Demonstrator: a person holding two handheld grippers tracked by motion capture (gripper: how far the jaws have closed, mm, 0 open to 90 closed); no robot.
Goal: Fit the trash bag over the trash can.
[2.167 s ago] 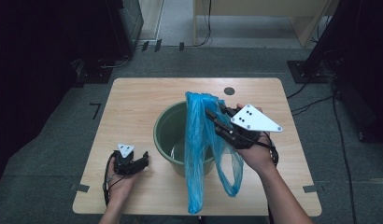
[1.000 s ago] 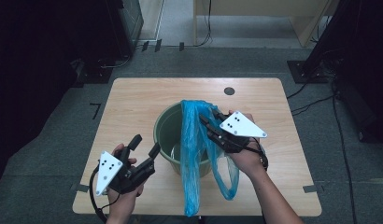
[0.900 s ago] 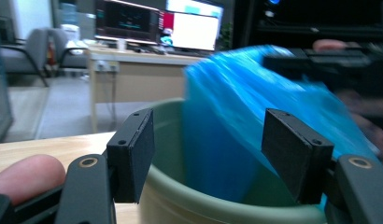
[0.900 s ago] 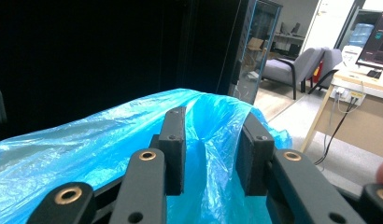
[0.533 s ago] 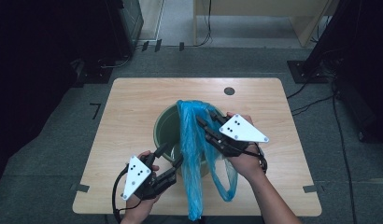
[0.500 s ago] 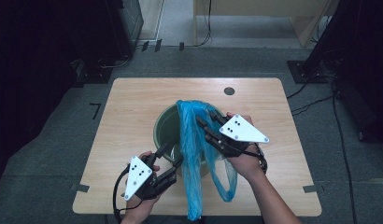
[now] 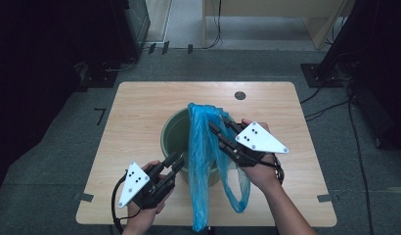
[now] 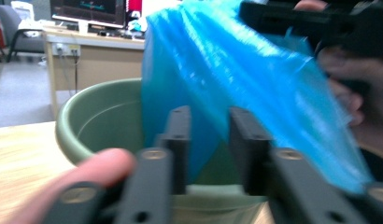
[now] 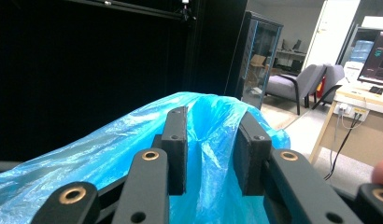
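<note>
High view: fixed overhead, facing forward and down on the pale wooden table (image 7: 140, 112), far off.
Left gripper view: low and close, facing the round green plastic bucket (image 8: 94, 119).
Right gripper view: close, level, facing the room.
Shared by all 3: the crumpled blue plastic bag (image 7: 203, 147).

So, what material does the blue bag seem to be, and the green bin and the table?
Blue bag: thin plastic film, probably; it is translucent, crinkled and hangs limp. Green bin: likely moulded plastic, with a smooth matte wall and rolled rim. Table: wood or wood-look laminate; pale grain shows, which one I cannot tell.
</note>
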